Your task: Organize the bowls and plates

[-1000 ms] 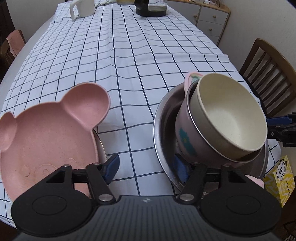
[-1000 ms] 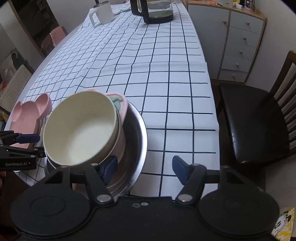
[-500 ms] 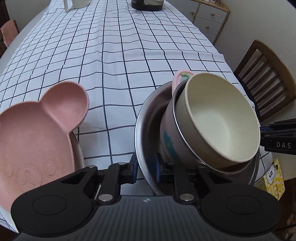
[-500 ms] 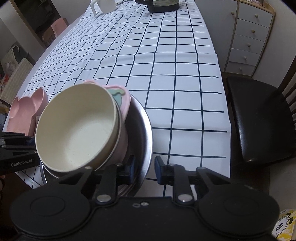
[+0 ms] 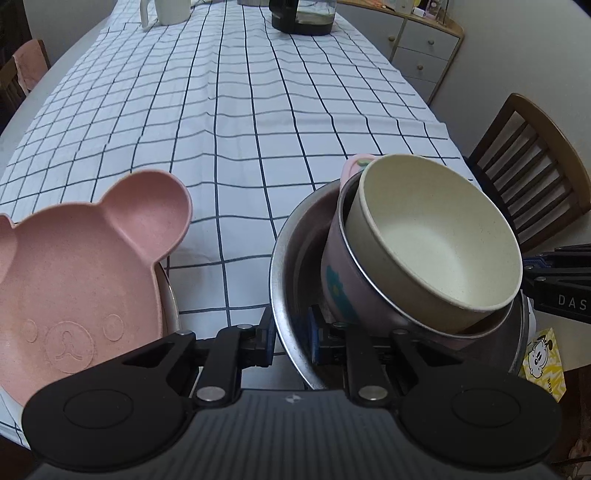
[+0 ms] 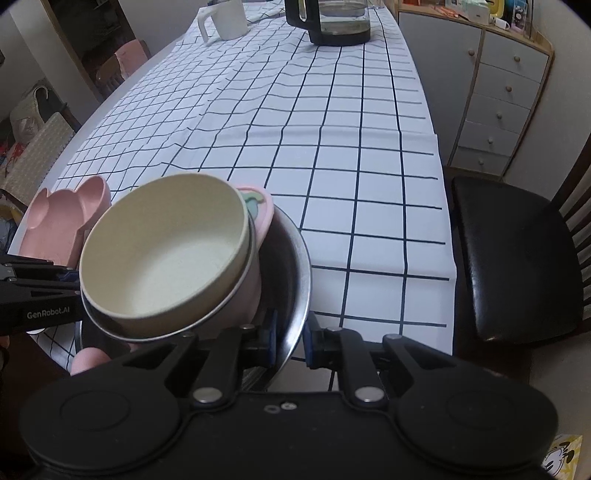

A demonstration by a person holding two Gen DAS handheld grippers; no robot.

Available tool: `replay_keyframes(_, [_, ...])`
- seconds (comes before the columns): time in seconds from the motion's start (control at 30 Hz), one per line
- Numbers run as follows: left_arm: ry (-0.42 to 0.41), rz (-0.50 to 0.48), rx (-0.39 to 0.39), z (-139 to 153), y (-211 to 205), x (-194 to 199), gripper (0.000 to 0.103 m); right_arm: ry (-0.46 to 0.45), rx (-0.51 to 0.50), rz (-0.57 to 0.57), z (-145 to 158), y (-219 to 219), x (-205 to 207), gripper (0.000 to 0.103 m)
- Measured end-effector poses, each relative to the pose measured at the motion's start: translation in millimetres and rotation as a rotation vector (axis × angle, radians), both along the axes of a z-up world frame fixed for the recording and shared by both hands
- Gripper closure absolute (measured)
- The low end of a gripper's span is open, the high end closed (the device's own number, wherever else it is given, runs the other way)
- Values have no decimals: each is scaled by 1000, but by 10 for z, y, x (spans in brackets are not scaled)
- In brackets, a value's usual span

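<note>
A steel bowl [image 5: 295, 251] [image 6: 291, 266] stands at the table's near edge. Nested in it and tilted are a pink bowl [image 5: 343, 288] [image 6: 253, 291] and, inside that, a cream bowl [image 5: 436, 236] [image 6: 166, 258]. My left gripper [image 5: 291, 332] is shut on the steel bowl's left rim. On the opposite rim my right gripper [image 6: 291, 336] is closing, with the rim pinched between its pads. A pink bear-shaped plate [image 5: 81, 258] [image 6: 55, 225] rests on a steel dish [image 5: 168, 295] to the left.
A checked tablecloth [image 5: 240, 129] covers the long table. At the far end stand a white mug [image 6: 225, 20] and a glass kettle [image 6: 340, 22]. A black-seated chair [image 6: 517, 258] and a chest of drawers [image 6: 498, 92] are on the right.
Both grippers went from wide open to closed on opposite rims of the steel bowl. The bowls and the bear plate have stayed in place.
</note>
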State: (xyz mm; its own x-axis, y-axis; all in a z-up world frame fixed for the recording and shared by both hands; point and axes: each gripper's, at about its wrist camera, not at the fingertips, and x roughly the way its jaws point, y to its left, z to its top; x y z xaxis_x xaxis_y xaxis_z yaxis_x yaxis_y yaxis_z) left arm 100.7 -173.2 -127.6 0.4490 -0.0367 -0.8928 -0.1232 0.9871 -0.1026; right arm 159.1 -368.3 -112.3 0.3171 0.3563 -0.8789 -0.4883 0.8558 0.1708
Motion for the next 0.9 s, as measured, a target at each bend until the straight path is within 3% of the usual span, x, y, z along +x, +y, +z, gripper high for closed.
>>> replay_keyframes(0.43, [-76, 13, -15, 566, 405, -199, 86, -88, 39, -3, 544, 254, -170, 89])
replay_keyframes(0.73, [-140, 13, 1, 967, 1097, -468, 86, -143, 83, -16, 903, 861, -373, 89])
replay_keyframes(0.9, [-154, 18, 17, 1032, 1557, -634, 86, -165, 101, -13, 996, 1322, -499, 89])
